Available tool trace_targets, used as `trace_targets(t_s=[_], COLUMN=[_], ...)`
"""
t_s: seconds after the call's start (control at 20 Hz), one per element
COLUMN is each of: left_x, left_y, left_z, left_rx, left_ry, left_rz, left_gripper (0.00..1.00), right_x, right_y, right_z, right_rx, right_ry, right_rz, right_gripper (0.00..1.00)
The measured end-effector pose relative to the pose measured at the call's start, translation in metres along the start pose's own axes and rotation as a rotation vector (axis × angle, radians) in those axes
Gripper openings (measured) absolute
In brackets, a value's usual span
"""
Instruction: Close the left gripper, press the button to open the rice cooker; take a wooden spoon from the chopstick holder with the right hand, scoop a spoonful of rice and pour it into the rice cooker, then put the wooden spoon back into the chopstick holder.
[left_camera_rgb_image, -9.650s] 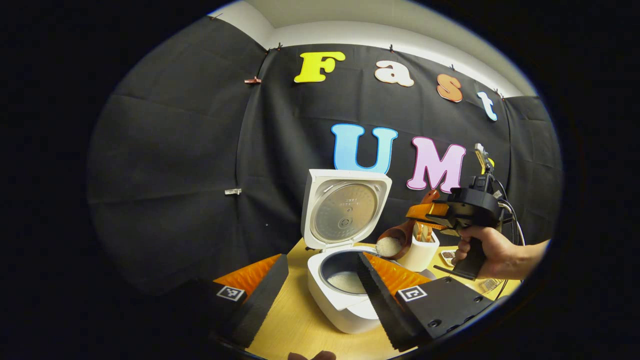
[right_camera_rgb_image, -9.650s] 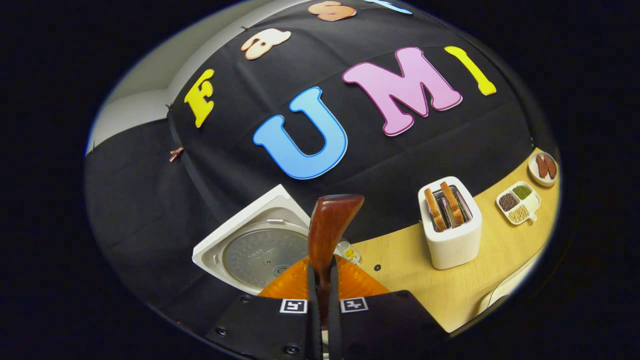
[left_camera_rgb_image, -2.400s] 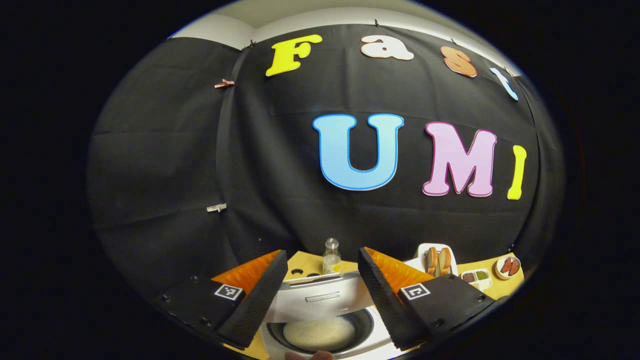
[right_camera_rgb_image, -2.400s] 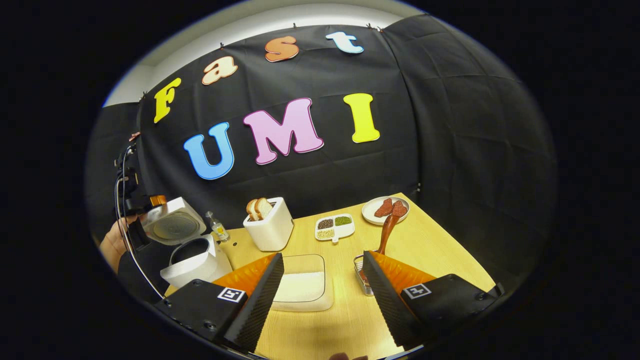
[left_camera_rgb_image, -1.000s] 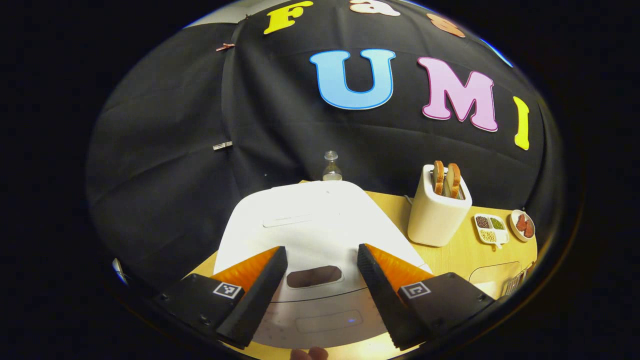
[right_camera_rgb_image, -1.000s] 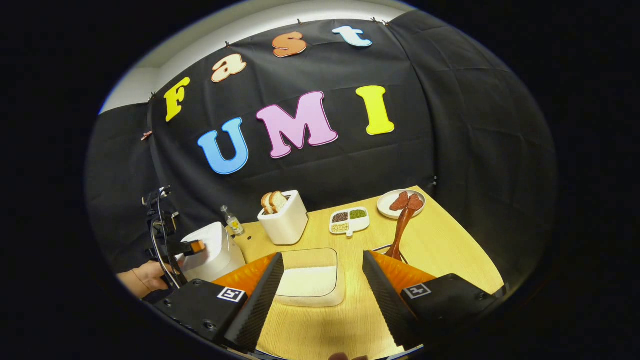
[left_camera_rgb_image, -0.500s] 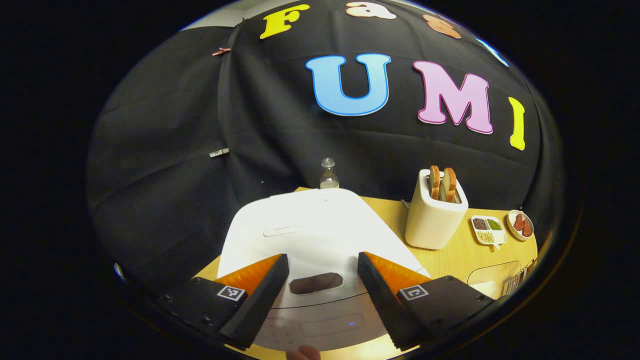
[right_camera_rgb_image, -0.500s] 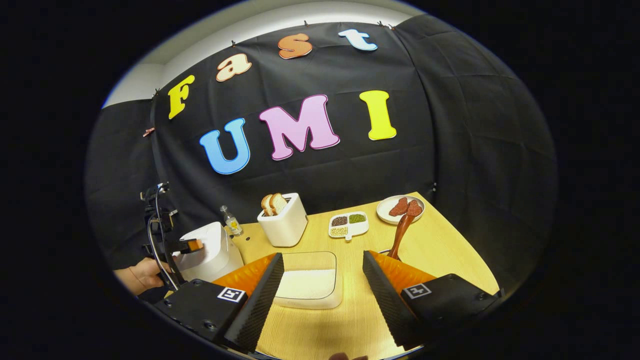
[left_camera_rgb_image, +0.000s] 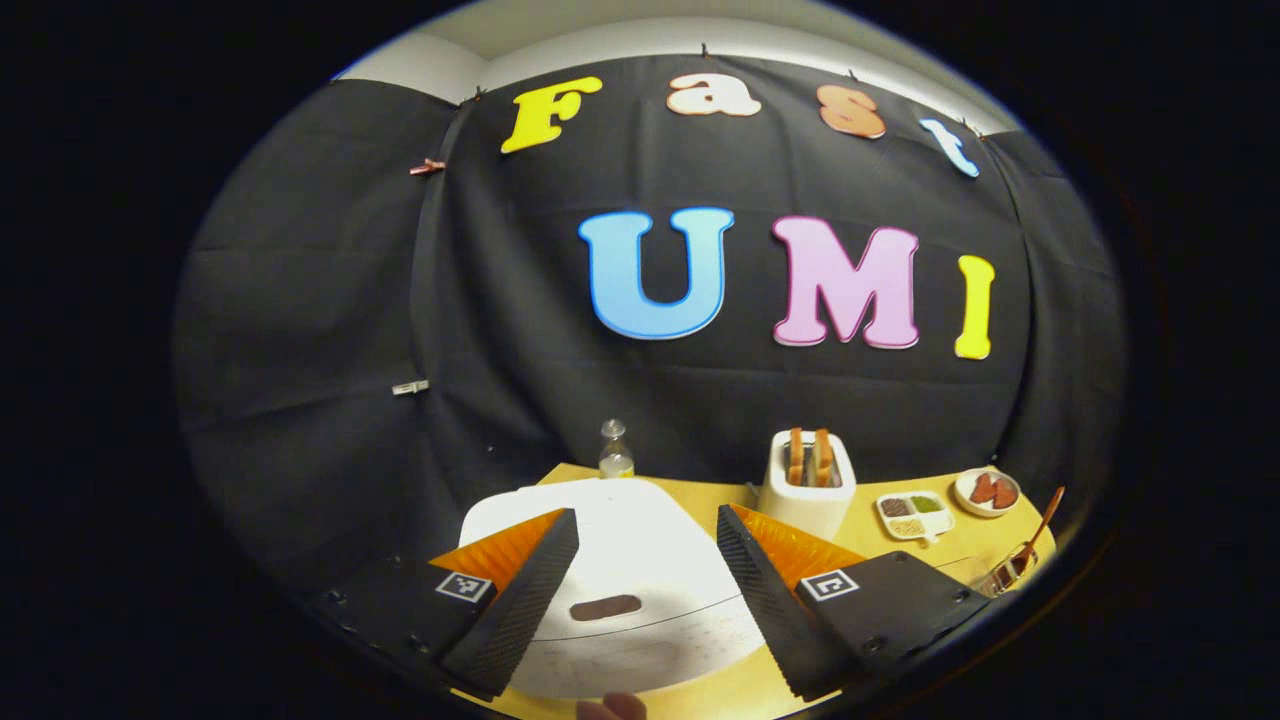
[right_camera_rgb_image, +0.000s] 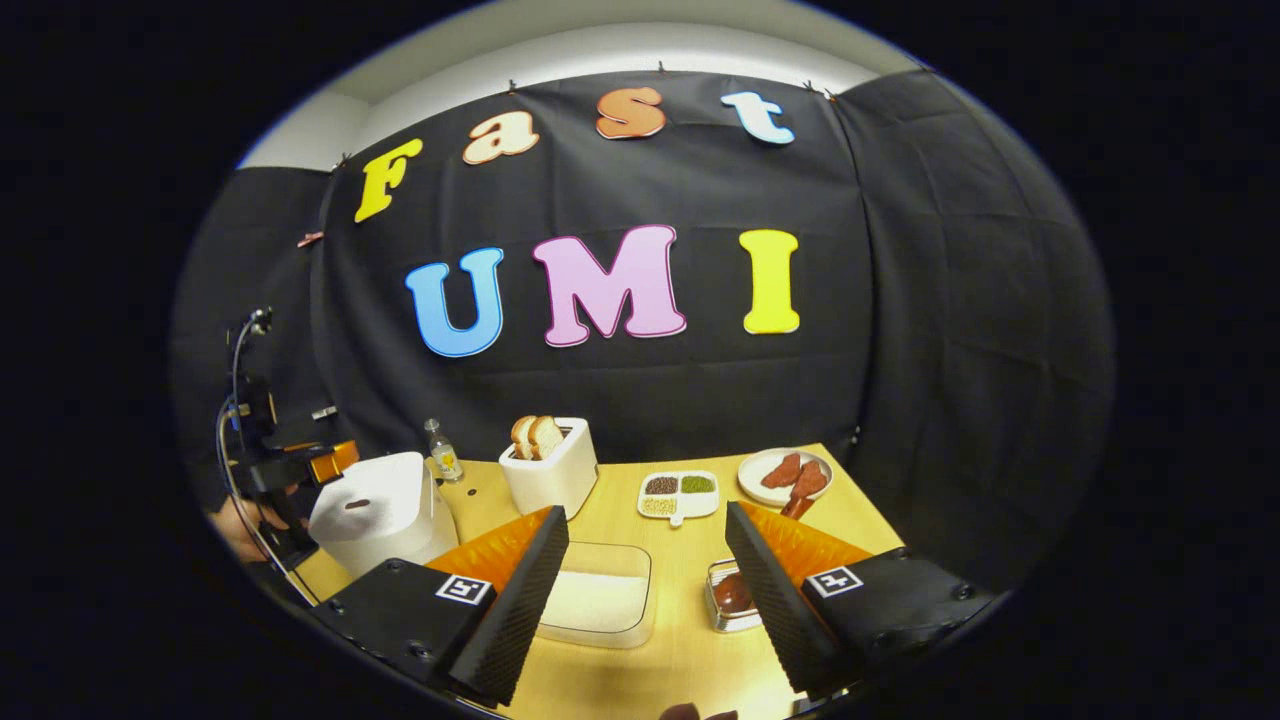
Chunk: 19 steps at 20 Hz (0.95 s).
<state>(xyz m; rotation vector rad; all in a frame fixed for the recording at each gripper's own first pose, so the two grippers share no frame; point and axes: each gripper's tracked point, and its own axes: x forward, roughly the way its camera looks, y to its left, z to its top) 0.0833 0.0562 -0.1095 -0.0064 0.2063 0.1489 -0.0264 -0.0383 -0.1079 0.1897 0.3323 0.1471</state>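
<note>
White rice cooker (left_camera_rgb_image: 620, 560): lid down, sitting at the near left corner of the table (right_camera_rgb_image: 690, 560), right under my left gripper (left_camera_rgb_image: 640, 585).
Left gripper: fingers spread apart, holding nothing, hovering above the cooker's lid.
Wooden spoon (right_camera_rgb_image: 800, 488): standing in the chopstick holder (right_camera_rgb_image: 730, 600), well to the right of the cooker, its handle leaning up and away.
Right gripper (right_camera_rgb_image: 645, 590): fingers wide apart and empty, above the rice tray (right_camera_rgb_image: 598, 600), which lies between the cooker and the holder.
Step in hand: judging by the spoon in its holder and the lid shut, the task looks finished; I see nothing left to scoop or return.
Next move: if anything, draw both grippers back clear of the table, keeping the left one off the lid's button.
Around the cooker: small bottle (left_camera_rgb_image: 615, 455) just behind it; toaster (right_camera_rgb_image: 548, 465) with bread to its right; divided dish (right_camera_rgb_image: 678, 492) and plate (right_camera_rgb_image: 785, 475) farther right.
In the way: nothing I can see blocks a retreat.
</note>
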Motion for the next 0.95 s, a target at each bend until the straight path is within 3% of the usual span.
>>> trace_targets(t_s=[0.2,0.55,0.95], left_x=[-0.032,-0.084,-0.106], left_y=[-0.018,-0.029,-0.033], left_z=[0.027,0.055,0.060], left_rx=[-0.005,-0.017,0.007], left_ry=[-0.078,-0.183,-0.227], left_rz=[-0.081,-0.153,-0.192], left_gripper=[0.96,0.96,0.96], right_x=[0.003,0.003,-0.001], right_y=[0.013,0.021,0.021], right_z=[0.031,0.078,0.080], right_rx=[-0.110,-0.144,-0.164], right_ry=[-0.084,-0.198,-0.223], right_rz=[-0.011,-0.021,-0.051], right_gripper=[0.98,0.98,0.98])
